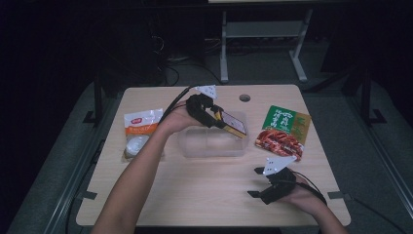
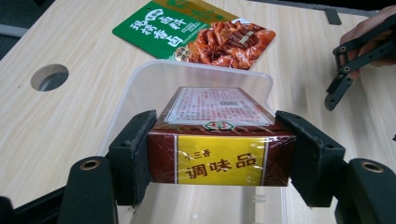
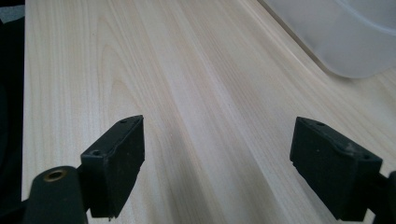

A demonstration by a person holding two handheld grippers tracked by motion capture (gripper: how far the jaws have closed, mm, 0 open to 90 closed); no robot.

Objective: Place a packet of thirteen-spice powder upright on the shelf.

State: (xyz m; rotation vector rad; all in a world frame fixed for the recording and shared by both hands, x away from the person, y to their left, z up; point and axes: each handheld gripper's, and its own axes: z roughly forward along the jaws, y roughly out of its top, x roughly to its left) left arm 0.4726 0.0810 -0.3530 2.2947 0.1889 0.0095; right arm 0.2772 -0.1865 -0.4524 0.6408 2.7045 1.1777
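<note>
My left gripper (image 1: 216, 118) (image 2: 219, 151) is shut on a dark red box with a yellow label (image 2: 219, 158) (image 1: 233, 124), both pads pressed against its sides. It holds the box tilted over the right end of a clear plastic container (image 1: 195, 146) (image 2: 140, 88) in the middle of the table. My right gripper (image 1: 256, 181) (image 3: 217, 163) rests near the front right of the table, jaws wide open over bare wood with nothing between them; it also shows far off in the left gripper view (image 2: 338, 79).
A green and red snack packet (image 1: 284, 130) (image 2: 196, 32) lies right of the container. A white and orange bag (image 1: 139, 132) lies to its left. A round cable hole (image 1: 245, 97) (image 2: 49, 77) sits near the table's far edge. Desk legs stand behind the table.
</note>
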